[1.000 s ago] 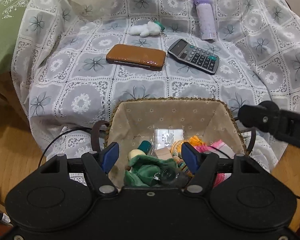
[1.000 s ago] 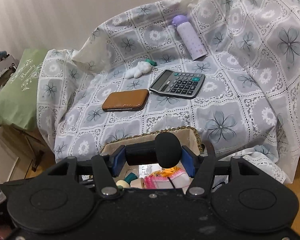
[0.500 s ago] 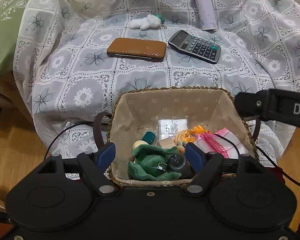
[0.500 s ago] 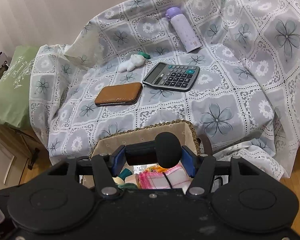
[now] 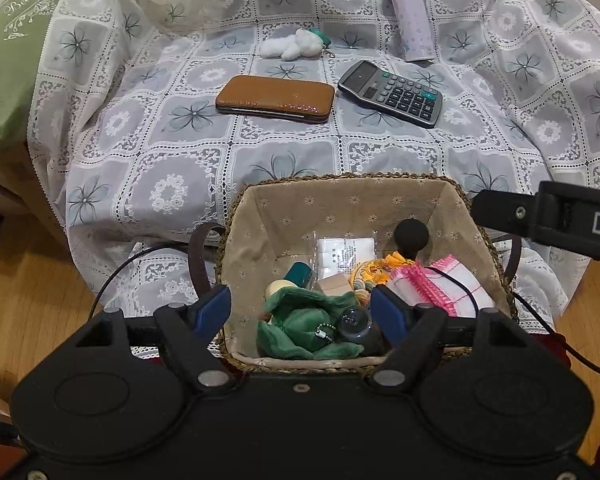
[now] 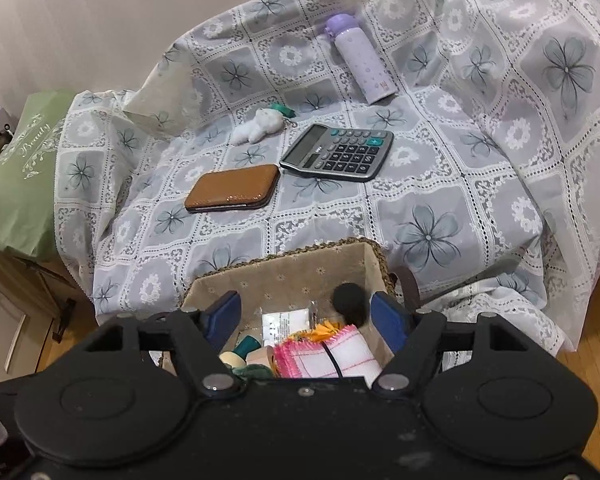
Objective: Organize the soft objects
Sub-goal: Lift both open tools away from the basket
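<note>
Drop-off step looked done: both grippers, left (image 5: pixel 300 312) & right (image 6: pixel 306 318), had just been opening, spread w/ nothing pinched over basket (image 5: pixel 340 196) at frame bottom, black microphone (image 5: pixel 411 236) resting inside; next prob. white plush (image 5: pixel 292 44), upper center.

A lived-in room of a home, by every sign. A white lace cloth (image 5: pixel 172 168) with grey flower squares is draped over a soft piece of furniture whose kind I cannot make out, and it hangs down to a wooden plank floor (image 5: pixel 32 280) at 8 o'clock. A green cushion (image 6: pixel 16 192) embroidered "Beauty" sits at 10 o'clock, with a plain pale wall (image 6: pixel 120 12) behind it toward 12. Everyday things lie on the cloth: a calculator (image 6: pixel 338 153), a brown wallet (image 6: pixel 233 188), a lilac bottle (image 6: pixel 360 60).
</note>
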Demonstrator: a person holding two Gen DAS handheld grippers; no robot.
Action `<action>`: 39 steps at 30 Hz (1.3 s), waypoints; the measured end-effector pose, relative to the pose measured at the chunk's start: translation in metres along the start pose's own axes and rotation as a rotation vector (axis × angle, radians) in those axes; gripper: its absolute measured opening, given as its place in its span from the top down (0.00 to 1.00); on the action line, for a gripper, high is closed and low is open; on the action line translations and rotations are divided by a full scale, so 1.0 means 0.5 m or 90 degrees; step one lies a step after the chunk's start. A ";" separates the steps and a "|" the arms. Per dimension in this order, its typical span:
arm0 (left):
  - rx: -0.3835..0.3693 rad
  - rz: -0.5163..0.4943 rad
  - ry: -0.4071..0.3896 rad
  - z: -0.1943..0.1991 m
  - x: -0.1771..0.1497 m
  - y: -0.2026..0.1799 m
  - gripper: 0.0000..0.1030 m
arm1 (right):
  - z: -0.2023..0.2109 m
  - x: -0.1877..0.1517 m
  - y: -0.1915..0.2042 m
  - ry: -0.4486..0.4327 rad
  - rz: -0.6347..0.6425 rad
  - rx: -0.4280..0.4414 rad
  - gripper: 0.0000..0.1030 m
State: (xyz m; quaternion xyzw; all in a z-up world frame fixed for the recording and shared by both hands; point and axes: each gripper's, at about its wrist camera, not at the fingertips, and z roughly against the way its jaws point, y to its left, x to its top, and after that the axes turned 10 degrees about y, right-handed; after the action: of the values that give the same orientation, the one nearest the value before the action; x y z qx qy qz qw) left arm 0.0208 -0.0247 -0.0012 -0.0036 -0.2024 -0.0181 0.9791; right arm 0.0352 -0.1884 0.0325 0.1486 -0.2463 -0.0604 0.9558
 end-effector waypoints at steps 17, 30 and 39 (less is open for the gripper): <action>0.034 0.041 -0.034 0.016 -0.002 0.017 0.29 | -0.006 -0.001 0.001 0.022 0.006 -0.012 0.28; 0.035 0.050 -0.032 0.016 -0.001 0.023 0.23 | -0.003 0.001 0.003 0.019 0.018 -0.013 0.14; 0.036 0.053 -0.030 0.014 -0.001 0.027 0.21 | -0.004 0.002 0.001 0.022 0.021 -0.017 0.09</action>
State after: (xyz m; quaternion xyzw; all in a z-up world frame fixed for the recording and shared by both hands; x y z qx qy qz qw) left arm 0.0179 -0.0111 0.0051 0.0154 -0.2256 0.0283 0.9737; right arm 0.0370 -0.1874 0.0312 0.1326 -0.2315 -0.0458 0.9627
